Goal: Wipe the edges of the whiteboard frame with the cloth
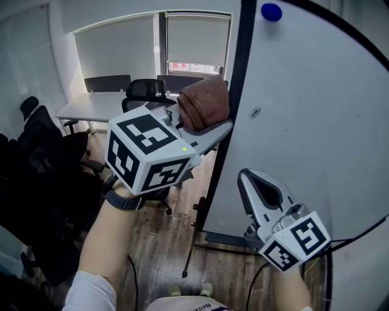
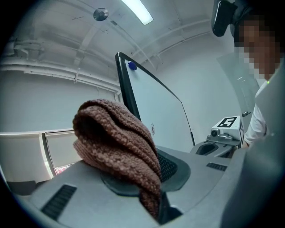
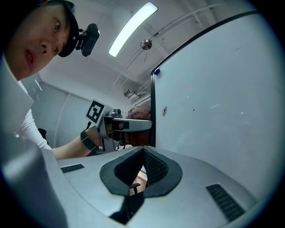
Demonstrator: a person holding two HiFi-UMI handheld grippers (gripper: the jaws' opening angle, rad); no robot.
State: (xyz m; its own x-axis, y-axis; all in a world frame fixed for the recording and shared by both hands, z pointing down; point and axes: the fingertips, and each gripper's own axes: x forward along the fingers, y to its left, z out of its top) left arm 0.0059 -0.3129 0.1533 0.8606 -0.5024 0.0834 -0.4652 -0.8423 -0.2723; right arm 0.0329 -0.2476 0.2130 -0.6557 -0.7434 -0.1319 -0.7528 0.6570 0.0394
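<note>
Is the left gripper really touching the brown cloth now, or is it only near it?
Touching. The left gripper view shows the brown cloth pinched between the closed jaws of the left gripper, with its folded bulk bulging out above them.

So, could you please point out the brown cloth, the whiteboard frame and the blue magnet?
brown cloth (image 1: 203,102): head view, middle of the folded bundle.
whiteboard frame (image 1: 238,48): head view, black left edge above the cloth.
blue magnet (image 1: 271,11): head view, its centre.
</note>
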